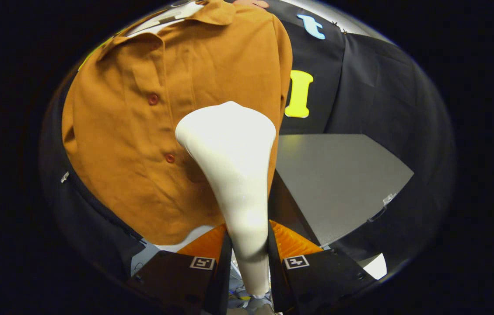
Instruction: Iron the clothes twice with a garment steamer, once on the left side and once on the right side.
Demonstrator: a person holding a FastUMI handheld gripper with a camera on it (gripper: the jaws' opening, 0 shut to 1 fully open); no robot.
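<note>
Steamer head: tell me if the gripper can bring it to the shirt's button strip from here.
Probably yes. The gripper is shut on the white steamer handle, and the steamer's wide head already sits against the orange shirt, just beside the red buttons. Nothing stands between them.

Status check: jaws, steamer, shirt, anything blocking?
Gripper jaws shut on the white steamer handle. Steamer head up against the brown shirt, right of the button line. Nothing between head and cloth; grey table off to the side.
</note>
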